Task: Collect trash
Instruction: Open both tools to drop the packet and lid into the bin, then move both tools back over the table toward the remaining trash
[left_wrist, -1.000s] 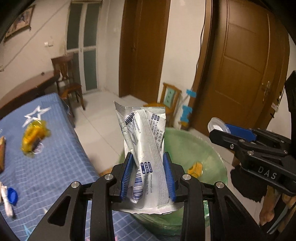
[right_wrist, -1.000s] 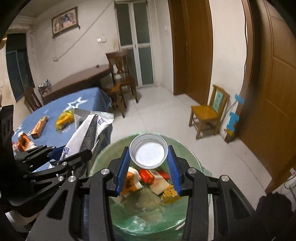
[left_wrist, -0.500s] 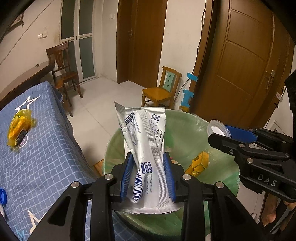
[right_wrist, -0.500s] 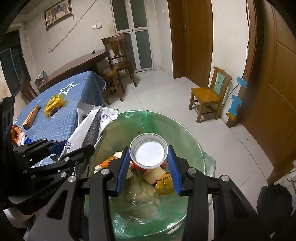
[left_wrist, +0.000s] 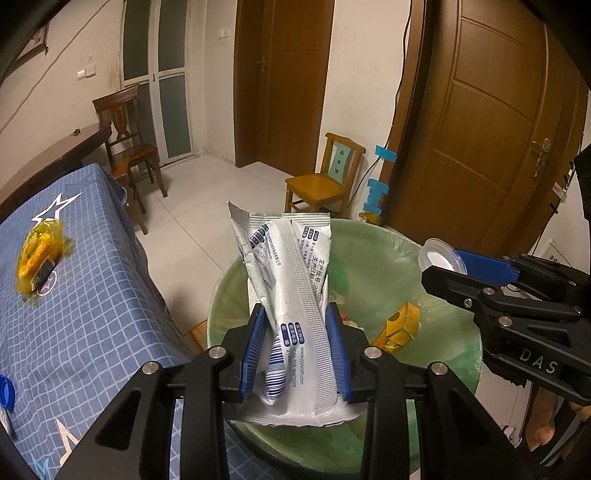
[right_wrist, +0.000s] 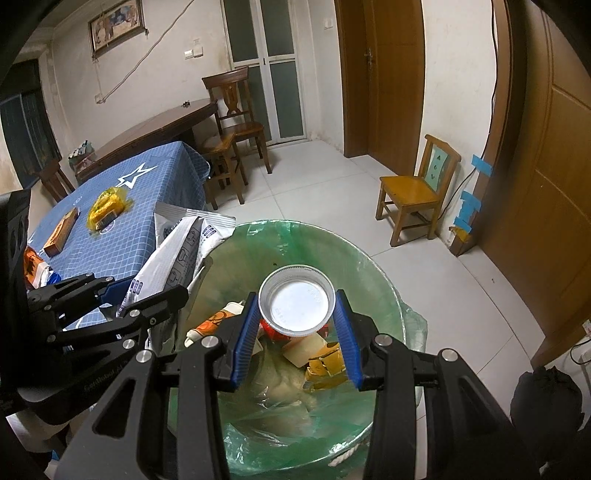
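Left gripper (left_wrist: 295, 341) clamps silver wrapper (left_wrist: 291, 295), upright, above near rim of green-lined bin (left_wrist: 384, 251). Right gripper (right_wrist: 297, 326) pinches white lid (right_wrist: 297, 306) over bin centre. Only right wrist view shows me bin contents: orange tube (right_wrist: 210, 321), yellow carton (right_wrist: 325, 363), maybe more beneath. Left view adds yellow packet (left_wrist: 37, 258) on blue bench (left_wrist: 92, 295). Both grippers angled downward, side by side.

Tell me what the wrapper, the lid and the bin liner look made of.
Wrapper: probably foil-like plastic film, with a silvery sheen, creases and crimped seams.
Lid: seemingly rigid plastic, with a clear ribbed rim and a matte white centre.
Bin liner: thin translucent green plastic, wrinkled and glossy over the rim.
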